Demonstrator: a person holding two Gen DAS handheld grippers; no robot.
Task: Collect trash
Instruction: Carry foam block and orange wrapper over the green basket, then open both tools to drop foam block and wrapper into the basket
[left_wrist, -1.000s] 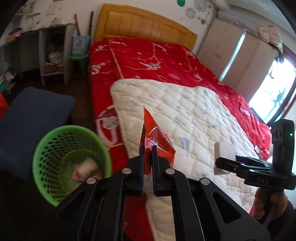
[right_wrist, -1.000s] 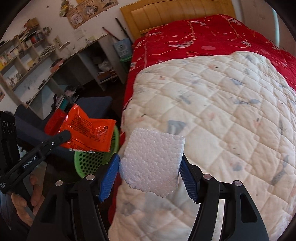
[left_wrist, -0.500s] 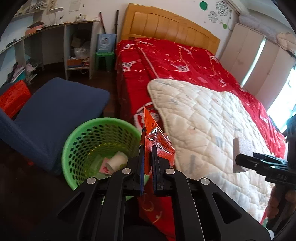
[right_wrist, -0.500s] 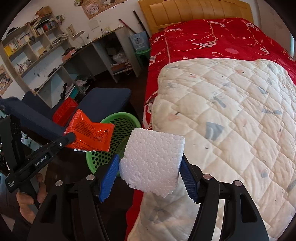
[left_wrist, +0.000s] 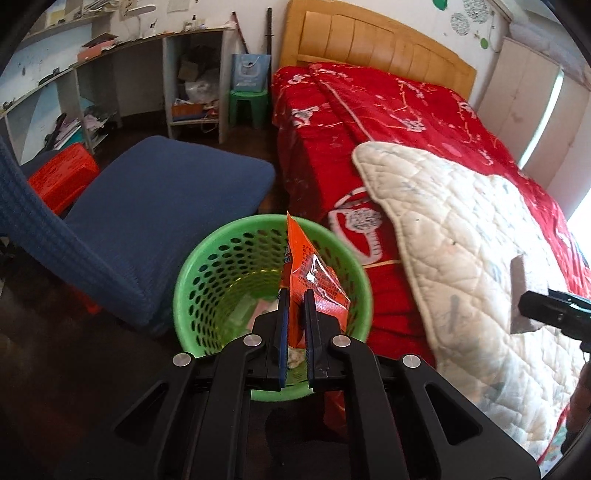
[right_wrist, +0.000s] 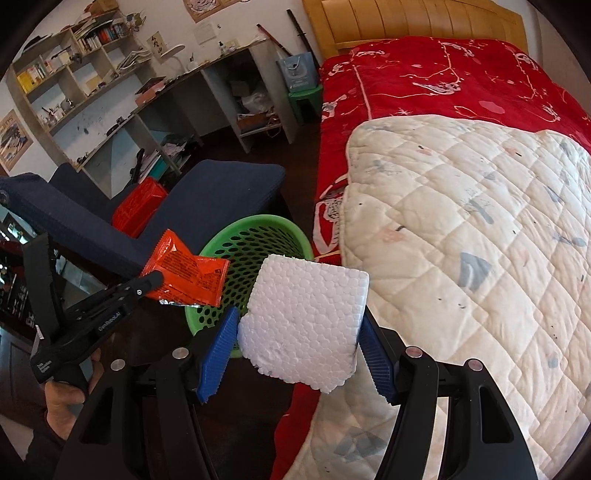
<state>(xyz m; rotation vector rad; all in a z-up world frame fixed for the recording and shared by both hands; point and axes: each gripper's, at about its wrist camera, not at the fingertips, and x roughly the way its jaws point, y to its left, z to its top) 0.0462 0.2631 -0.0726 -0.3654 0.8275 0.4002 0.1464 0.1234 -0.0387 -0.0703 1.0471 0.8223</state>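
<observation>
My left gripper (left_wrist: 294, 295) is shut on an orange snack wrapper (left_wrist: 308, 273) and holds it directly above the green mesh trash basket (left_wrist: 199, 280) on the floor beside the bed. Some trash lies in the basket's bottom. The wrapper (right_wrist: 184, 273), the left gripper (right_wrist: 149, 282) and the basket (right_wrist: 258, 236) also show in the right wrist view. My right gripper (right_wrist: 299, 332) is shut on a white styrofoam block (right_wrist: 306, 317), held over the bed's edge to the right of the basket. The block (left_wrist: 524, 295) also shows at the right of the left wrist view.
A bed with a red cover (left_wrist: 369, 122) and a white quilt (right_wrist: 480, 221) stands right of the basket. A blue chair (left_wrist: 166, 199) stands left of it, with a red box (left_wrist: 61, 177) behind. A desk with shelves (right_wrist: 166, 96) and a green stool (left_wrist: 249, 105) line the far wall.
Both grippers have swung left from over the bed. The left gripper's wrapper now hangs above the basket, which was off to the left before. Both grips are unchanged.
</observation>
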